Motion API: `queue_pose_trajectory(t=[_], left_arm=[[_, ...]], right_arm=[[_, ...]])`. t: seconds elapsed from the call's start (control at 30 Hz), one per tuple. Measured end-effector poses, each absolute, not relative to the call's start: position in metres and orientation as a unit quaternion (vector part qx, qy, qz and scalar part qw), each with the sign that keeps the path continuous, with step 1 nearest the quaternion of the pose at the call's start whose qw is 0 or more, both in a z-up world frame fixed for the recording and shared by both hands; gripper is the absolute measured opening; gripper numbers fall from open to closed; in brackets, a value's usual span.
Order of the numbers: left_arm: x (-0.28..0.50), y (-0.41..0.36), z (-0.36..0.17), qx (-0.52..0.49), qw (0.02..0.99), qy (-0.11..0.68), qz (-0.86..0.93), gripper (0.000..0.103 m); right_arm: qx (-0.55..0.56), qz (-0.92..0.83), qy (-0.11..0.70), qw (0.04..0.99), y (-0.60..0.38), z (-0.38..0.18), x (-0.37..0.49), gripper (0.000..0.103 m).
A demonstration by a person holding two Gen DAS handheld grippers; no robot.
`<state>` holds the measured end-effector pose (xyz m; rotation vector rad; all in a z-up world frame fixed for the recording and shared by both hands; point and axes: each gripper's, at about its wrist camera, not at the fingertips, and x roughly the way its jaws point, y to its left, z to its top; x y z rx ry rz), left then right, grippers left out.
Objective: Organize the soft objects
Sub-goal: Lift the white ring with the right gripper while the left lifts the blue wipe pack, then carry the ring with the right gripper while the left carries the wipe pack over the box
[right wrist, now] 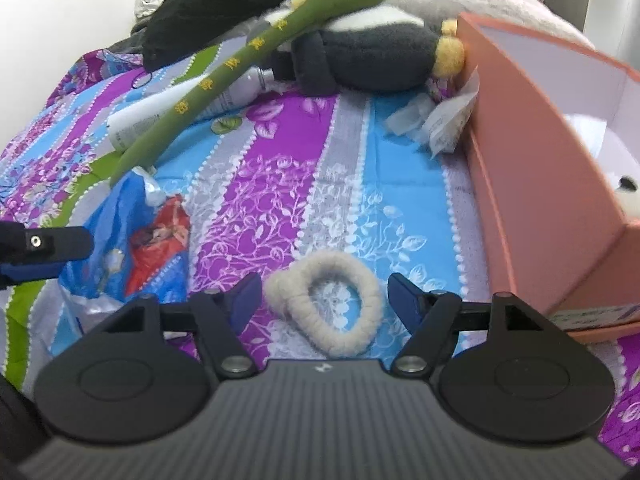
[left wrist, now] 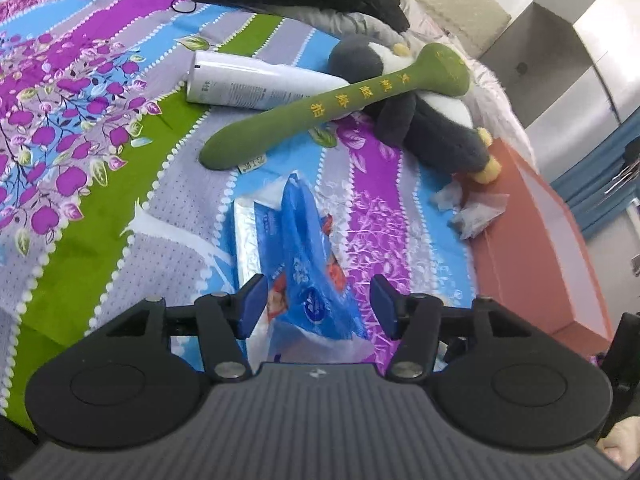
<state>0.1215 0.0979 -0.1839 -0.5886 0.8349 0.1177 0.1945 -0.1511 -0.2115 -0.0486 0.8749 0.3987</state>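
While spread wide, left gripper [left wrist: 318, 306] fingers astride the blue tissue pack [left wrist: 308, 256], perhaps touching; right gripper [right wrist: 324, 300] fingers flanking the fuzzy hair tie [right wrist: 340, 332].

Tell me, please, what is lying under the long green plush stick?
The green plush stick lies across a white bottle and a grey penguin toy. Its thin end rests on the bedsheet. The bottle's cap end is hidden.

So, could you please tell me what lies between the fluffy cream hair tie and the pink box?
Nothing: in the right wrist view, only bare floral bedsheet separates the fluffy cream hair tie from the pink box; the crumpled wrappers lie farther back.
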Motion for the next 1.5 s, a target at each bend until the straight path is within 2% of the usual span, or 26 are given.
queue_pose_trajectory(t=[0.2,0.3,0.33,0.37,0.53,0.63,0.67,0.73,0.87,1.5], left_arm=[[0.133,0.093,-0.196,-0.255,0.868,0.421,0.071,0.061],[0.135,0.092,-0.199,-0.261,0.864,0.426,0.064,0.059],[0.135,0.091,-0.198,-0.259,0.865,0.425,0.063,0.057],[0.135,0.09,-0.198,-0.254,0.867,0.424,0.063,0.056],[0.139,0.088,-0.201,-0.251,0.866,0.429,0.06,0.047],[0.14,0.086,-0.204,-0.239,0.868,0.432,0.057,0.035],[0.14,0.086,-0.204,-0.237,0.868,0.433,0.056,0.03],[0.14,0.087,-0.205,-0.243,0.866,0.434,0.051,0.021],[0.135,0.086,-0.198,-0.238,0.869,0.431,0.044,0.012],[0.117,0.063,-0.121,-0.196,0.9,0.386,-0.036,0.009]], right_arm=[[-0.038,0.191,0.426,0.883,-0.143,-0.223,0.191,0.07],[-0.049,0.197,0.422,0.883,-0.14,-0.222,0.187,0.053],[-0.045,0.197,0.422,0.884,-0.141,-0.221,0.187,0.04],[-0.042,0.195,0.421,0.885,-0.142,-0.221,0.187,0.031],[-0.039,0.198,0.418,0.886,-0.146,-0.216,0.187,0.022],[-0.04,0.197,0.413,0.888,-0.148,-0.21,0.184,0.021],[-0.041,0.198,0.412,0.889,-0.149,-0.208,0.183,0.017],[-0.042,0.196,0.412,0.889,-0.149,-0.206,0.181,0.017],[-0.038,0.192,0.405,0.893,-0.15,-0.197,0.175,0.017],[0.017,0.164,0.349,0.922,-0.18,-0.136,0.15,0.017]])
